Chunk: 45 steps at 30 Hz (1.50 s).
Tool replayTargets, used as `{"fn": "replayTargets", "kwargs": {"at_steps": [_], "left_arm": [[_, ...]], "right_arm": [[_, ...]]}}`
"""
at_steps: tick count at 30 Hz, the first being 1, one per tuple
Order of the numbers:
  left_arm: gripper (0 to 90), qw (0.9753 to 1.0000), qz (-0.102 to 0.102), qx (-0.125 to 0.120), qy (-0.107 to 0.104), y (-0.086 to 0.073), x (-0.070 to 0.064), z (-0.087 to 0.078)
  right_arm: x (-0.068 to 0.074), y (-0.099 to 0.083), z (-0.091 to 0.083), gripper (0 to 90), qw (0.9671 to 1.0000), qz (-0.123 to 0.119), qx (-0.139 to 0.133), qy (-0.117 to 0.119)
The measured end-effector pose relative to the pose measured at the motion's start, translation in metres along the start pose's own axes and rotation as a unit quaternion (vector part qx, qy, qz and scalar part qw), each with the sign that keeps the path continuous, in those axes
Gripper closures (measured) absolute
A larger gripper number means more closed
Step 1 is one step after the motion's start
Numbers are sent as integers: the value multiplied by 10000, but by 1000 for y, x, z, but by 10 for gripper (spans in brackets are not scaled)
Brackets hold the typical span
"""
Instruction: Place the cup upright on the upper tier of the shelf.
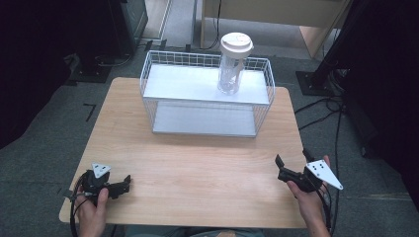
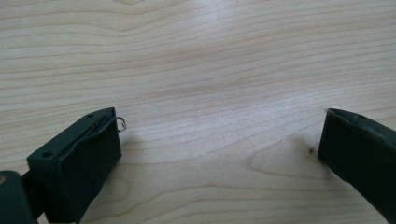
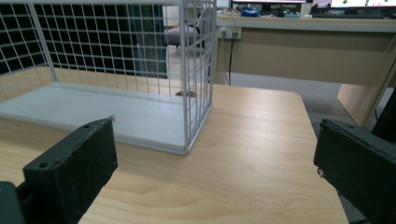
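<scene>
A clear plastic cup with a white lid (image 1: 232,69) stands upright on the right part of the top shelf of a white wire rack (image 1: 183,81) at the far side of the wooden table (image 1: 197,163). My left gripper (image 1: 124,185) rests low near the front left corner, pointing right. Its jaws are wide apart over bare wood (image 2: 219,140), so it is open and holds nothing. My right gripper (image 1: 292,158) hovers near the front right edge, open and holding nothing (image 3: 215,158). It faces the rack's lower shelf (image 3: 93,109) and its right front corner post (image 3: 187,93).
The rack's lower shelf (image 1: 202,118) has nothing on it. Bare wood lies between the grippers and the rack. Dark stands and cables (image 1: 326,103) sit on the floor around the table. A wooden desk (image 3: 303,51) stands beyond the table's far edge.
</scene>
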<state>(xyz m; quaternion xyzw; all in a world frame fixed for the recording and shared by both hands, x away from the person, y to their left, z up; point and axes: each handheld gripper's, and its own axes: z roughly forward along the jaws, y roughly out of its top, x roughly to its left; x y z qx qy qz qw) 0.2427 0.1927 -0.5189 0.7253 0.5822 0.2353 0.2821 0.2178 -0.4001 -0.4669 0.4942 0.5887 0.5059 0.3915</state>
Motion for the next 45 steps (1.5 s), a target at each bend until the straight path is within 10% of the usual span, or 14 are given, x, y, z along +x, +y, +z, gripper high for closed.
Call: {"fn": "replayTargets", "kwargs": {"at_steps": [15,25,33,40,45], "left_arm": [[0,10000,0,-1,0,0,0,0],[0,10000,0,-1,0,0,0,0],[0,10000,2,0,3,0,0,0],[0,10000,-7,-1,3,0,0,0],[0,10000,-7,-1,1,0,0,0]], "right_arm": [[-10,-37,-8,0,9960,31,884,109],[-14,-53,-8,0,9863,-62,1650,-34],[-14,-57,-3,25,9688,14,2469,-219],[-10,-59,1,54,9602,-238,2772,-255],[-11,-59,2,53,9605,-156,2773,-186]]}}
